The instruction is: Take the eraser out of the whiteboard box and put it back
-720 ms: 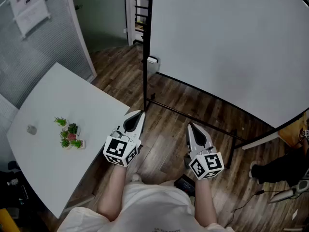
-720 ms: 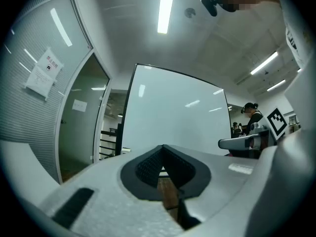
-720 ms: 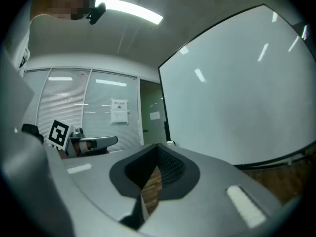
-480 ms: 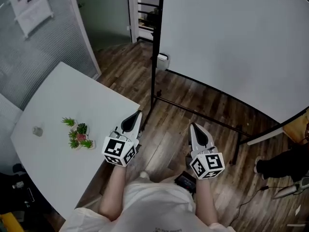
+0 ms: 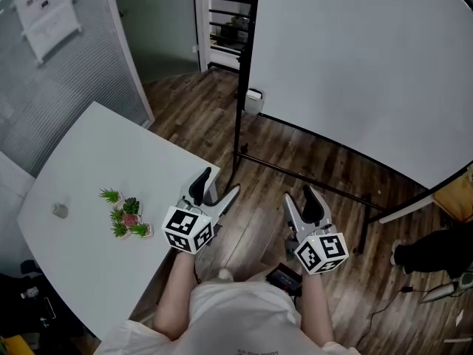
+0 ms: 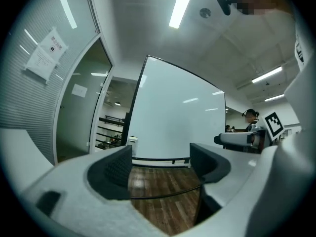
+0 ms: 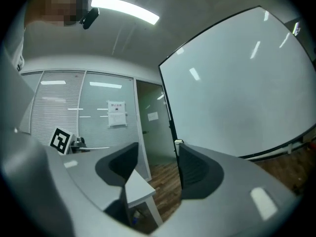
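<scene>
Before whiteboard point(image 5: 355, 65), left gripper point(image 5: 219, 182) and right gripper point(image 5: 299, 196) fingers point(image 5: 199, 186) apart, empty; wall notice point(image 5: 48, 13) illegible.

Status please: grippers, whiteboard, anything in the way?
Left gripper, right gripper open, empty. Small white box at large white whiteboard's lower corner; eraser not visible. Way clear.

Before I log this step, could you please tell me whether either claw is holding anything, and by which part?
Nothing is held: the left claw and the right claw both stand open, with nothing between their jaws.
</scene>
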Available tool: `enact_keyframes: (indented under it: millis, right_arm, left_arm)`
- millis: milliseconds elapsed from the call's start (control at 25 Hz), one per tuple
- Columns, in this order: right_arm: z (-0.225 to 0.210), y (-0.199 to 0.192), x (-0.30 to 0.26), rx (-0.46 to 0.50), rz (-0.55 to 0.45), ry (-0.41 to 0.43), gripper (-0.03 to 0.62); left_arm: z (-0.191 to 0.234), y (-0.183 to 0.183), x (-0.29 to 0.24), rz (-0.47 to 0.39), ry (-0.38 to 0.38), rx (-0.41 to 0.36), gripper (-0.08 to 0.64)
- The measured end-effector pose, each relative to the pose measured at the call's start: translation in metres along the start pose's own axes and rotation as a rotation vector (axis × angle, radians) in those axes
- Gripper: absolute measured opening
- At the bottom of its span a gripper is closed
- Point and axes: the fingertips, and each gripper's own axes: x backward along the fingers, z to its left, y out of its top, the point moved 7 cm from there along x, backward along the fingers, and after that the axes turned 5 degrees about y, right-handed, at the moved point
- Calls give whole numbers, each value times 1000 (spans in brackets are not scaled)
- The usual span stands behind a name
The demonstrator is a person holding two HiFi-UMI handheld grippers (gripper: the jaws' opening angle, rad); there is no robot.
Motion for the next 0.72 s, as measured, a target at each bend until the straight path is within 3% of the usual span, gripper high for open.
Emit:
enact_keyframes:
  millis: [40, 120, 440, 720]
  right_arm:
    - [1, -2, -3, 2, 19, 3, 278]
    - [3, -3, -6, 9, 43, -3, 311]
    - [-28, -5, -17, -11, 69, -47, 313]
    - [-85, -7, -73, -18, 83, -17, 313]
  left_arm:
    - [0, -1, -2, 10, -6, -3, 374]
    - [1, 0, -6, 18, -9, -16, 399]
    - [5, -2, -47, 28, -25, -25, 391]
    - [31, -4, -115, 12, 28, -15, 371]
